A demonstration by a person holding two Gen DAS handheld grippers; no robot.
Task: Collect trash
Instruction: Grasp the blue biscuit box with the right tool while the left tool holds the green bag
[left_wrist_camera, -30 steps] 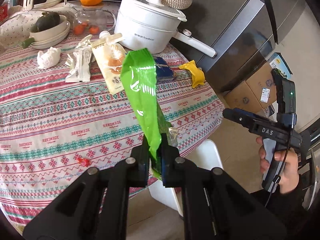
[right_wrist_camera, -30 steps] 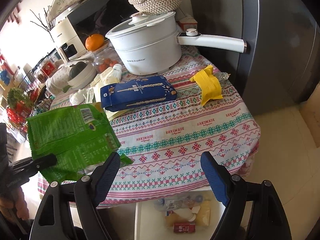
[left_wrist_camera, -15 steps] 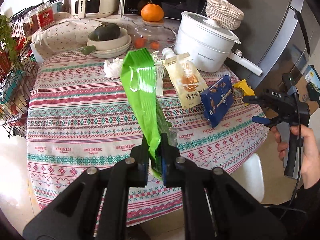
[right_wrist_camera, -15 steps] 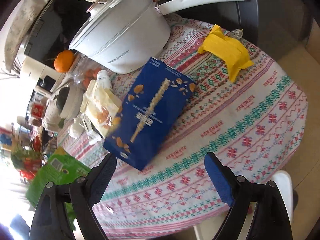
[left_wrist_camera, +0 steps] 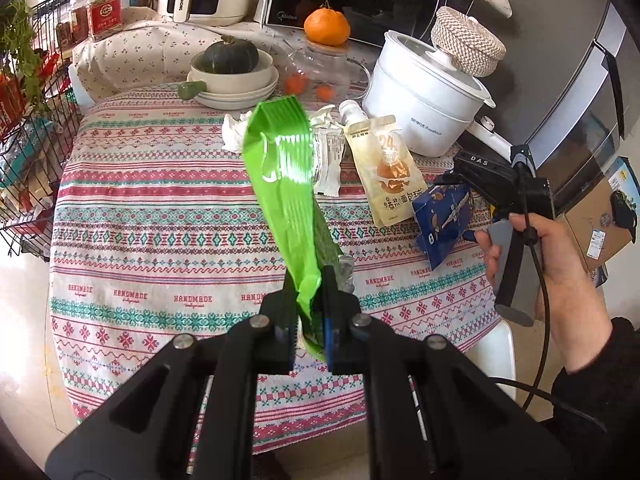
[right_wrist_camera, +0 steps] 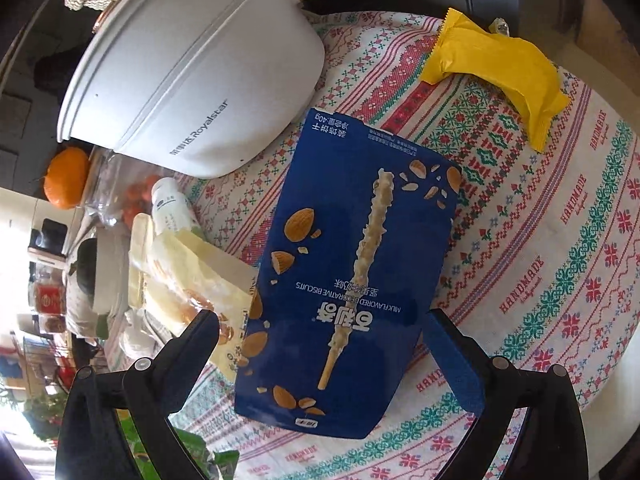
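My left gripper (left_wrist_camera: pixel 310 312) is shut on the lower end of a shiny green snack bag (left_wrist_camera: pixel 286 184), which stands up above the patterned tablecloth (left_wrist_camera: pixel 160 216). A blue biscuit box (right_wrist_camera: pixel 348 280) lies flat on the cloth. My right gripper (right_wrist_camera: pixel 320 344) hovers over its near end, jaws opening wide on either side of it, pads not touching. In the left wrist view the right gripper (left_wrist_camera: pixel 452 184) sits above the same blue box (left_wrist_camera: pixel 442 220). A yellow wrapper (right_wrist_camera: pixel 500 64) lies beyond the box, a cream pouch (left_wrist_camera: pixel 386 172) to its left.
A white electric pot (left_wrist_camera: pixel 428 96) stands at the back right, close behind the box. Crumpled white wrappers (left_wrist_camera: pixel 328 152), a tissue (left_wrist_camera: pixel 234 136), a bowl with a squash (left_wrist_camera: pixel 232 68) and a glass jar (left_wrist_camera: pixel 320 76) crowd the far side. A white bin (left_wrist_camera: pixel 506 348) shows below the table edge.
My right gripper swung in over the table, dropped and rolled until it straddles the blue box, its jaws widening. My left gripper drifted left and back, still gripping the green bag.
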